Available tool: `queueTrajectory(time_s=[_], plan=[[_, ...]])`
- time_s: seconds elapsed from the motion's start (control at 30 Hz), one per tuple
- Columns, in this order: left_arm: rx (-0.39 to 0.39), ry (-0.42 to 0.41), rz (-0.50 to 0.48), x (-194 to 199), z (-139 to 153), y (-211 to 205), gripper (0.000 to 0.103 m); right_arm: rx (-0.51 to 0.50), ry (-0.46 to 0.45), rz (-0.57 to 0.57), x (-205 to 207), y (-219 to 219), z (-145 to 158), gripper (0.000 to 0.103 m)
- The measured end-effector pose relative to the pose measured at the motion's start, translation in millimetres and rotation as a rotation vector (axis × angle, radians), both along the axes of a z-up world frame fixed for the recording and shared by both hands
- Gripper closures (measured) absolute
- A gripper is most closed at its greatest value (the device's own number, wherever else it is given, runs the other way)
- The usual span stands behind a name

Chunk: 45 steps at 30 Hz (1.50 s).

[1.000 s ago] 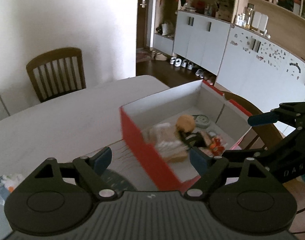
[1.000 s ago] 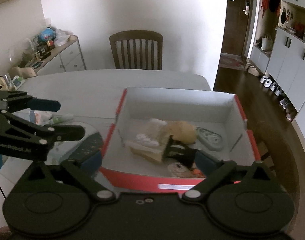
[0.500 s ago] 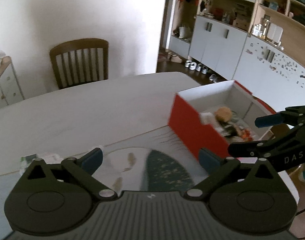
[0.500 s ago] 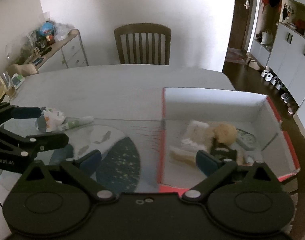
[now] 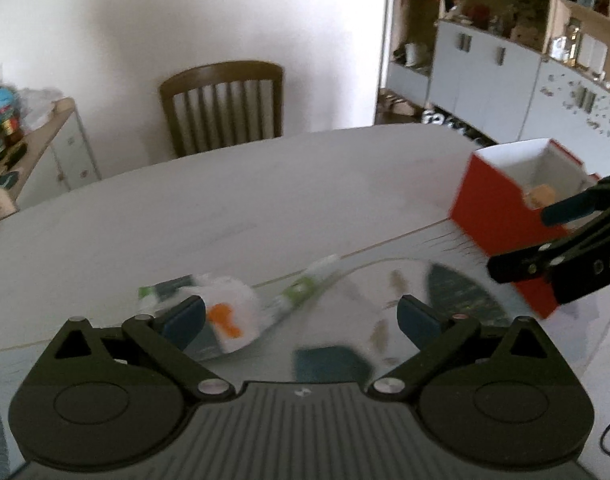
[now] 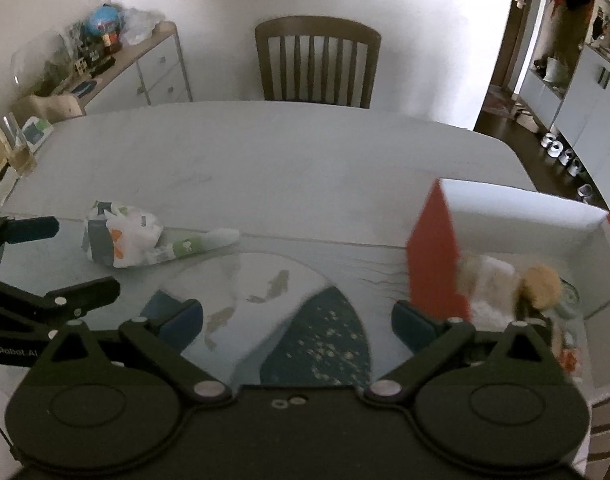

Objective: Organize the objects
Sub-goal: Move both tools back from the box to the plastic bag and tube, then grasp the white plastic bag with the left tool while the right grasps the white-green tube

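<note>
Both of your grippers have swung left, away from the red box [image 6: 433, 256].

Your left gripper [image 5: 301, 316] and right gripper [image 6: 297, 320] have open jaws holding nothing. The crumpled bag [image 5: 229, 316] now sits near, on the left of the surface [image 6: 273, 160], so it looks like your next pick. Only the right view shows the toys in the box.

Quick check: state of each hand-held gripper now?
Left hand-held gripper: open, holding nothing.
Right hand-held gripper: open, holding nothing.
</note>
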<state>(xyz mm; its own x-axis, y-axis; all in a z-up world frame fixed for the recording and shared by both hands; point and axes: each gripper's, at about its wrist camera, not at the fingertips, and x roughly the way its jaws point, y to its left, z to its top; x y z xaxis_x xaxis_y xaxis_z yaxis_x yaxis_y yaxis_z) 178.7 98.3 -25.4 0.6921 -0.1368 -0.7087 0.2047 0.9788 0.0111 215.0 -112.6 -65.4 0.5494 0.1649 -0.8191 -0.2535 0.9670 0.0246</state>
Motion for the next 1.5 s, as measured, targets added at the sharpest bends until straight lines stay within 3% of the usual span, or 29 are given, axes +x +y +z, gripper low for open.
queueTrajectory(time_s=[0.13,0.43,0.8,1.13,1.3,1.5], plan=[[0.033,0.005,-0.013,9,-11,24,0.001,-0.010,0.022,0.007,13,17,-10,0.002],[0.170,-0.002,-0.143,32,-39,60,0.001,-0.031,0.080,0.005,46,48,-31,0.002],[0.215,0.010,-0.381,63,-57,79,0.001,-0.042,0.143,-0.015,88,86,-58,0.002],[0.170,0.102,-0.532,95,-71,77,0.001,-0.048,0.190,-0.084,117,104,-74,0.002],[0.112,0.149,-0.541,101,-80,77,0.001,-0.049,0.223,-0.159,129,106,-85,0.002],[0.117,0.179,-0.544,97,-89,77,0.001,-0.070,0.240,-0.160,132,114,-98,0.002]])
